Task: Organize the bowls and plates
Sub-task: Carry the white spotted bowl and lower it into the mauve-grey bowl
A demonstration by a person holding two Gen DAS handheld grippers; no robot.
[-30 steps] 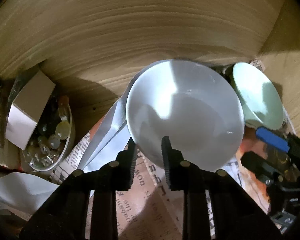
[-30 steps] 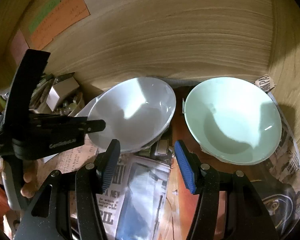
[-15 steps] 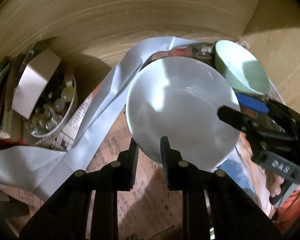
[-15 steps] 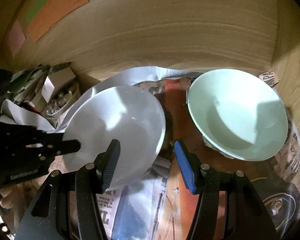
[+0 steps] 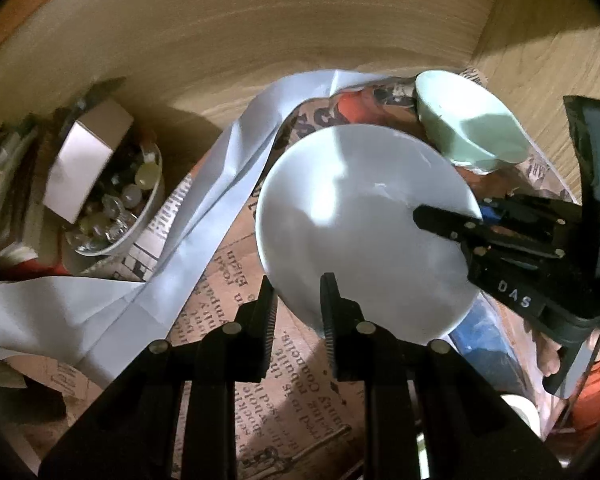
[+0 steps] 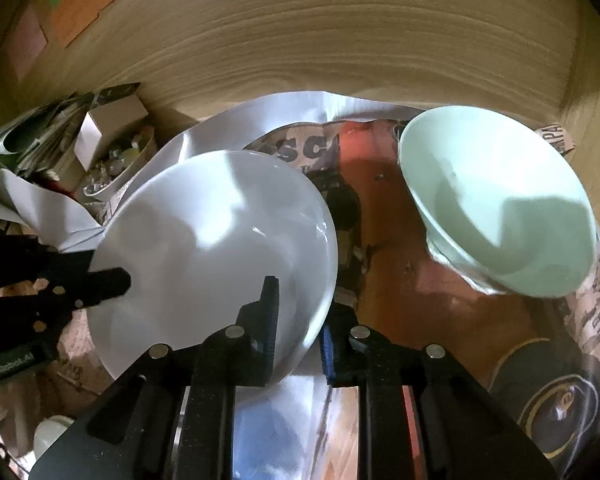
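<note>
A white bowl is held in the air above the newspaper-lined shelf. My left gripper is shut on its near rim. My right gripper is shut on the opposite rim of the same white bowl, with one finger inside and one outside. The right gripper also shows in the left wrist view, clamped on the bowl's right edge. A pale green bowl sits on the newspaper at the back right, and it shows in the left wrist view behind the white bowl.
A small glass bowl of beads with a cardboard box stands at the left. A long strip of white paper lies across the newspaper. Wooden walls close the back and right side.
The white bowl has been pulled forward and away from the back wall, uncovering the white paper behind it. My right gripper has closed on the bowl's rim; it was open before.
</note>
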